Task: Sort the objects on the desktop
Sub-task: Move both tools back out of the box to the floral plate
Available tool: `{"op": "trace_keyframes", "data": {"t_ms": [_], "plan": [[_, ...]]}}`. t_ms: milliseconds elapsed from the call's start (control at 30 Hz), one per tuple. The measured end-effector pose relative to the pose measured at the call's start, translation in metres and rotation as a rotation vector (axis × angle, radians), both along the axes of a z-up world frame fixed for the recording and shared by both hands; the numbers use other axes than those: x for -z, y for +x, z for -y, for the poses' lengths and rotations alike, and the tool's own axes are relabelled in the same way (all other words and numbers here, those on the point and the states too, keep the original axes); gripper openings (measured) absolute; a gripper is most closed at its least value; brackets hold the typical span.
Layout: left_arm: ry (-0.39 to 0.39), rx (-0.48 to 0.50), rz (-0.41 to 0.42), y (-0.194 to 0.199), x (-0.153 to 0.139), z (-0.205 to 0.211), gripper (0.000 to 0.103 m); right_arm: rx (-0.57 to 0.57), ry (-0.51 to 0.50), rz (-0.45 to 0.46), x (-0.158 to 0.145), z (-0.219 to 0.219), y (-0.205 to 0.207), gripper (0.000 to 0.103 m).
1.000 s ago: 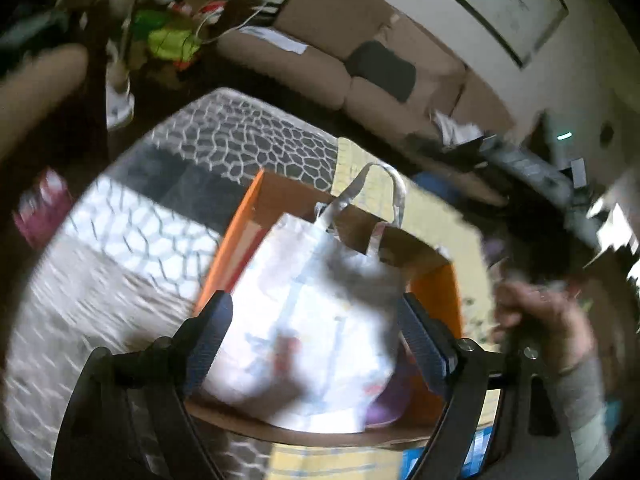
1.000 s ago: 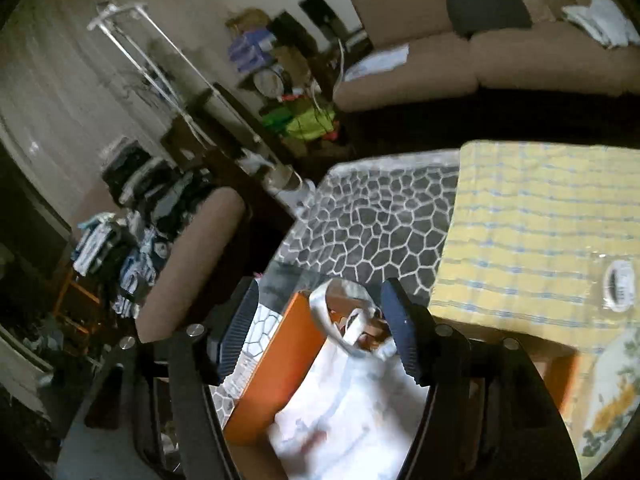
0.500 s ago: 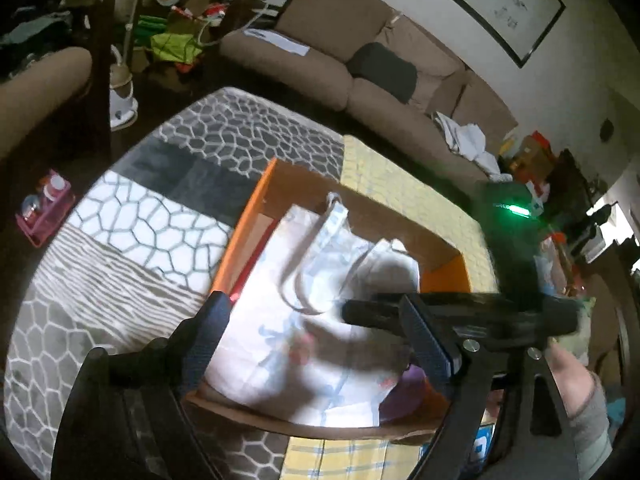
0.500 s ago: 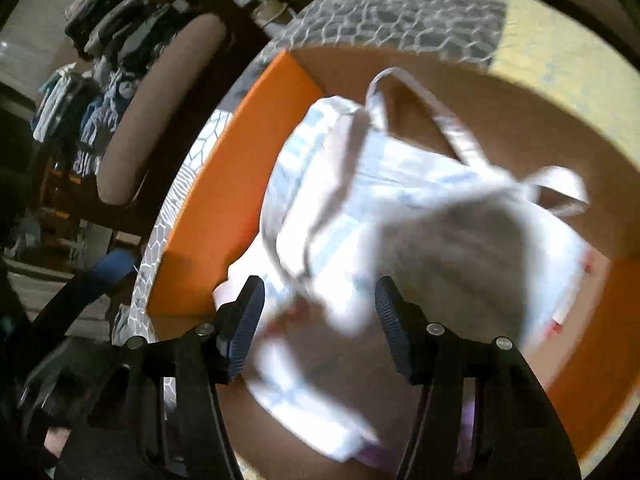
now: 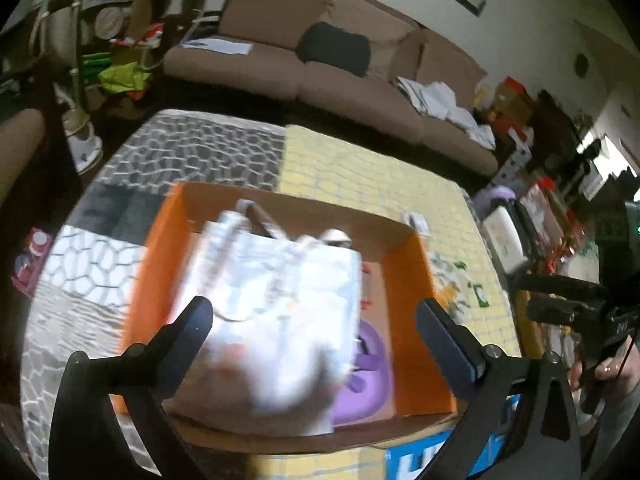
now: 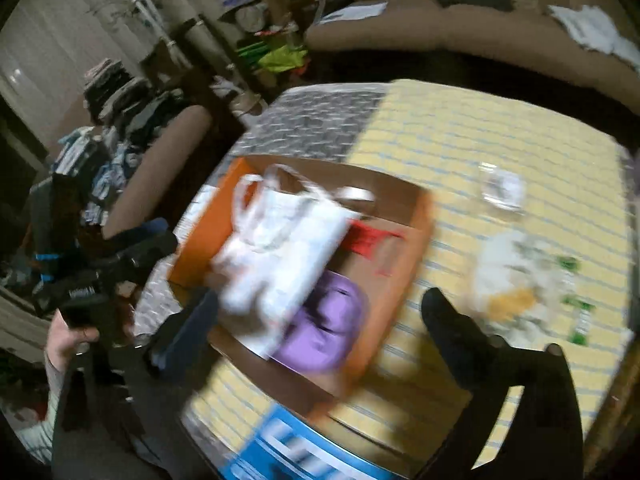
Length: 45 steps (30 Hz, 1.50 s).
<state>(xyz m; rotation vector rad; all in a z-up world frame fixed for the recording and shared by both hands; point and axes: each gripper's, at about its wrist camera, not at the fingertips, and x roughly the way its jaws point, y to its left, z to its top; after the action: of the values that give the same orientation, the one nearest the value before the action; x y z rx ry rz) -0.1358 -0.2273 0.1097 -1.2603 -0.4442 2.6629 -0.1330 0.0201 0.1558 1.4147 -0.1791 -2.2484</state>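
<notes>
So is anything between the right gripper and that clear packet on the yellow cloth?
Nothing visible. The right gripper is open and empty, its jaws having just opened. The packet lies beyond it on the yellow cloth, right of the box holding the white bag. The picture is blurred.

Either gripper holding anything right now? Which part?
Nothing held. Left gripper and right gripper have just opened wide; the white fabric tote bag lies free in the orange cardboard box.
</notes>
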Motion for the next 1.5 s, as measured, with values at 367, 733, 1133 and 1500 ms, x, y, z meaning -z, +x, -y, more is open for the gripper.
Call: {"op": "trace_keyframes", "data": {"t_ms": [367,733,1133,1500], "plan": [[-0.024,0.213,0.059,-0.038,0.003,-0.15,0.103,0.291,0.083,0.036,0.053,-0.172,0.007,0.103],[-0.118,0.219,0.162,-0.119,0.062,-0.247,0.1,0.334,-0.021,-0.005,0.109,-0.215,-0.012,0.072],[-0.391,0.297,0.199,-0.177,0.094,-0.284,0.052,0.26,0.015,0.08,0.159,-0.188,-0.045,0.045],[-0.418,0.324,0.291,-0.192,0.12,-0.292,0.044,0.248,0.114,0.087,0.16,-0.176,-0.044,0.045]]}}
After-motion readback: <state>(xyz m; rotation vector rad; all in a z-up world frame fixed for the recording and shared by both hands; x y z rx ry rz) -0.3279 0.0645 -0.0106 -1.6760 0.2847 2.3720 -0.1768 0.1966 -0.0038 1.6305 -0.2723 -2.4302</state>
